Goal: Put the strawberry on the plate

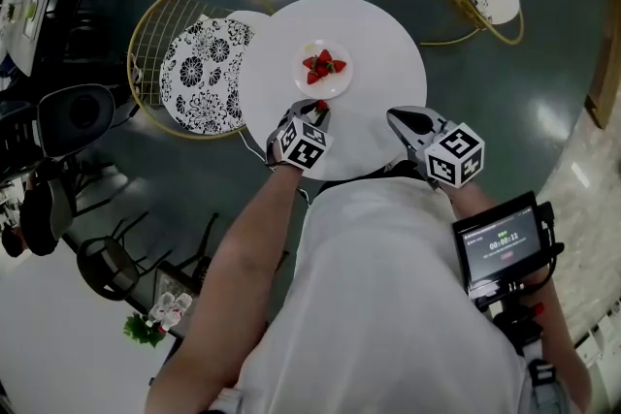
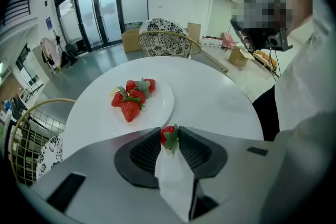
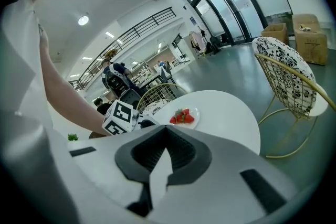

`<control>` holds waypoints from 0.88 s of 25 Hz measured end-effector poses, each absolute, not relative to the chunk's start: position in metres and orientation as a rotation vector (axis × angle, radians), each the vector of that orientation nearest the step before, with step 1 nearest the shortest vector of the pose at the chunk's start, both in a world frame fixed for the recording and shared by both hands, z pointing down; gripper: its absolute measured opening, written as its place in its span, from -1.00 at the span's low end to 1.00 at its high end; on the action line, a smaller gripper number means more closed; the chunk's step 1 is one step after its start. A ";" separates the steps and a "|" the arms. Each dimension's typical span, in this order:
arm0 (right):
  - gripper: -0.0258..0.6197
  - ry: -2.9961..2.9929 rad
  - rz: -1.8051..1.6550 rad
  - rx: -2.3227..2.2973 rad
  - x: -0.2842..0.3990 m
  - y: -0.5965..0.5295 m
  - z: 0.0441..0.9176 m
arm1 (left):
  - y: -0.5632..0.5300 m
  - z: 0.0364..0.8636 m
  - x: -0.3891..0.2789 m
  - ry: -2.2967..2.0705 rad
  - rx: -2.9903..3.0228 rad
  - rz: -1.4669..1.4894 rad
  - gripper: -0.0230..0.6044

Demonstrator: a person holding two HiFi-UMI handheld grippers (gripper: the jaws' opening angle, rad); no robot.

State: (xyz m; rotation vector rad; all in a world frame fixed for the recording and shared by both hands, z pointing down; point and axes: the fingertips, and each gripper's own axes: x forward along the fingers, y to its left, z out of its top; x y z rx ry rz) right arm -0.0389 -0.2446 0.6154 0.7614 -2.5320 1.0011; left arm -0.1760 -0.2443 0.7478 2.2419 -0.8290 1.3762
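The left tongs (image 2: 169, 132) are nearly closed, pinching one small red strawberry (image 2: 168, 137) by its sides at the very tips, its green leaves pointing back towards the camera. In the head view, these tongs reach over the near part of a round white counter (image 1: 383, 63), with the held strawberry just short of the near rim of a small white plate (image 2: 164, 105). Whether the fruit touches the counter cannot be told. A cluster of other strawberries (image 2: 132, 98) already lies on the plate.

The right tongs (image 3: 164, 131) have their jaws pressed together with nothing between them, and hang at the counter's near right edge, well apart from the plate.

Each pair of tongs carries a cube of black-and-white square markers. A small screen (image 1: 502, 245) beside the person's right arm shows digits too small to read.
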 end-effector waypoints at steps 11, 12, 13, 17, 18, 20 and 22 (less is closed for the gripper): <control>-0.90 -2.553 0.970 0.727 -0.041 -0.245 0.617 | -0.242 0.733 -0.177 -0.940 2.240 1.266 -0.60; -0.90 -2.557 0.966 0.723 -0.042 -0.245 0.616 | -0.243 0.730 -0.176 -0.953 2.244 1.250 -0.60; -0.90 -2.560 0.963 0.720 -0.043 -0.245 0.616 | -0.243 0.726 -0.175 -0.965 2.249 1.234 -0.61; -0.90 -2.566 0.954 0.705 -0.045 -0.245 0.616 | -0.244 0.715 -0.173 -1.011 2.262 1.181 -0.61; -0.90 -2.566 0.951 0.700 -0.045 -0.244 0.617 | -0.245 0.713 -0.172 -1.023 2.259 1.168 -0.61; -0.90 -2.569 0.946 0.694 -0.046 -0.244 0.617 | -0.247 0.711 -0.172 -1.045 2.254 1.145 -0.61; -0.90 -2.571 0.944 0.691 -0.047 -0.244 0.616 | -0.250 0.709 -0.172 -1.062 2.252 1.127 -0.60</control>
